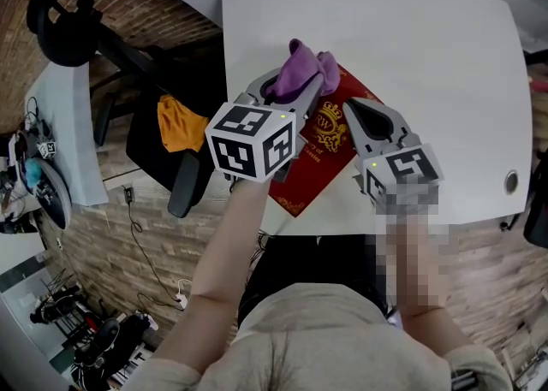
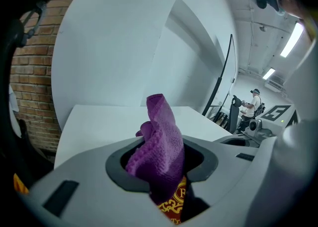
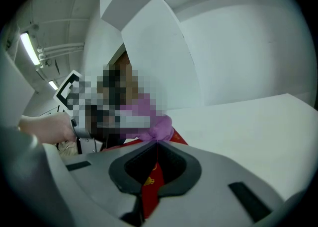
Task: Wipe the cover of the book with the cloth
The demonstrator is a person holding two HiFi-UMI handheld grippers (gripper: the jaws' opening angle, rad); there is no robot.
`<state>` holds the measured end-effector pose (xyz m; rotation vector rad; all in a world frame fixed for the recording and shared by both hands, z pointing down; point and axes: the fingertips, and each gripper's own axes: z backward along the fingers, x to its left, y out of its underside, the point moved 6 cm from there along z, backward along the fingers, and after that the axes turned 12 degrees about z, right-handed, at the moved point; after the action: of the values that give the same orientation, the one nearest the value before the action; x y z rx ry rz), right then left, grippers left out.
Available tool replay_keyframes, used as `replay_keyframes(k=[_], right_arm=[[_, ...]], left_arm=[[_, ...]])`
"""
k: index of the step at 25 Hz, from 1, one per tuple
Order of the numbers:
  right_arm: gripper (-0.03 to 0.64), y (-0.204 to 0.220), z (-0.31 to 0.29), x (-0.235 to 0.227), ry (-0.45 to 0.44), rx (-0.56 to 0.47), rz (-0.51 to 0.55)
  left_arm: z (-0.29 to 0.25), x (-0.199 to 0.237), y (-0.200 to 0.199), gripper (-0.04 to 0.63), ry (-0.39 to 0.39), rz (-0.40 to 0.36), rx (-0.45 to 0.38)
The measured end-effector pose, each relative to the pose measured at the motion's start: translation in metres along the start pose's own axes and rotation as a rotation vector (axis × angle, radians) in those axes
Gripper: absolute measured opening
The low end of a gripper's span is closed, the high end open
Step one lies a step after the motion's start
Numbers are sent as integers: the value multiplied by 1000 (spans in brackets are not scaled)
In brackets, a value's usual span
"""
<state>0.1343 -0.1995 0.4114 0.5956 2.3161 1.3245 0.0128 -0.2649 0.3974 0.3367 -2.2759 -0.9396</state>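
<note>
Cloth (image 1: 301, 64) clamped in left gripper (image 1: 294, 85); right gripper (image 1: 353, 109) pinches book (image 1: 324, 154).

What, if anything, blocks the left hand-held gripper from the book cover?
Probably nothing, so yes: left hand-held gripper, shut on the cloth, is over the book; right hand-held gripper only pinches its edge.

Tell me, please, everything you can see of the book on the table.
The book looks thin, with a red cover bearing a gold crest and gold corner ornament. It lies slantwise on the white table, near its front edge. The left tool holds a purple cloth over its far end; the right tool is shut on its right edge.
</note>
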Motion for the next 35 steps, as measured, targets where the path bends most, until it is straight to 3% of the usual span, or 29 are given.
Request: replay_keyframes(k=[35], right_arm=[[23,6,3,106,7,38,39]], left_arm=[[89,33,53,155,-44,-70,38]])
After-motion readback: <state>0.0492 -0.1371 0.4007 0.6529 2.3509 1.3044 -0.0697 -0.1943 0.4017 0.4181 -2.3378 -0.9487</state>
